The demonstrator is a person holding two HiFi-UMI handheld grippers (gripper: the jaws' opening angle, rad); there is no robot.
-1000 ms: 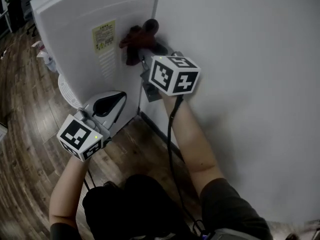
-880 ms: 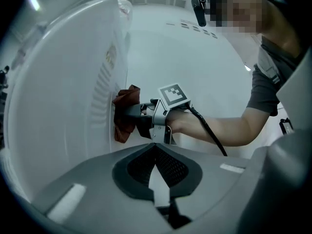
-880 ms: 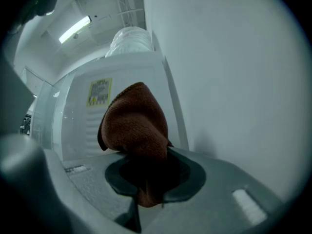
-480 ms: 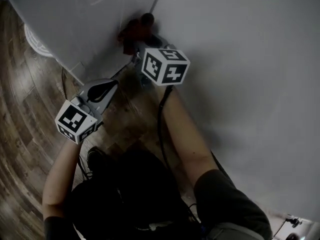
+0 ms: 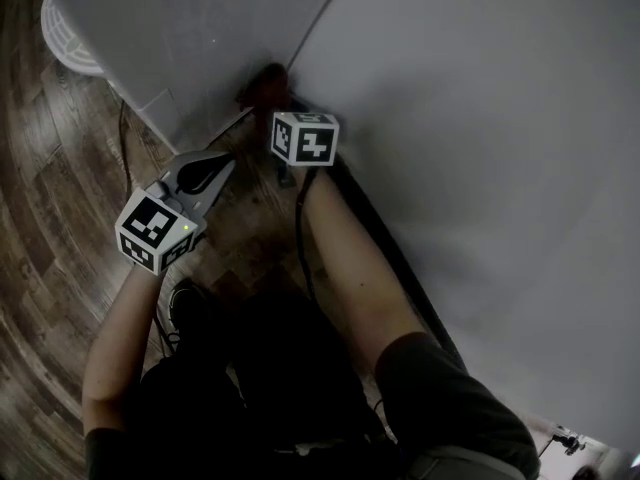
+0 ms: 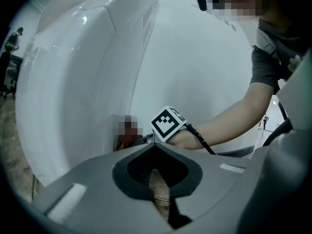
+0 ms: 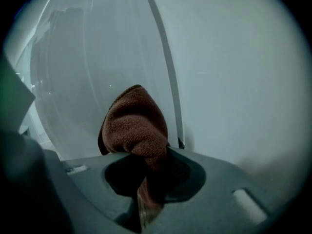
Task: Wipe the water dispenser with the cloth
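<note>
1. Jaws of right gripper [image 7: 146, 189] pinched on a tail of the brown cloth [image 7: 136, 126]. Wad bulges out in front, against the white side panel of the water dispenser [image 7: 87, 82], just beside the seam with the wall [image 7: 234, 82].
2. Jaws of left gripper [image 6: 161, 184] pressed together, nothing between. Hangs off the panel, idle, above the wood floor [image 5: 50, 198].
3. Head view puts the cloth low on the dispenser, near the bottom rear corner.
4. Probably the low end of a side-panel pass. Suggest the wad flat on the panel, even pressure, overlapping strokes, parallel to the rear edge.
5. Stay off the wall. Grip is only on the tail, so heavy pressure may pull the cloth out.
</note>
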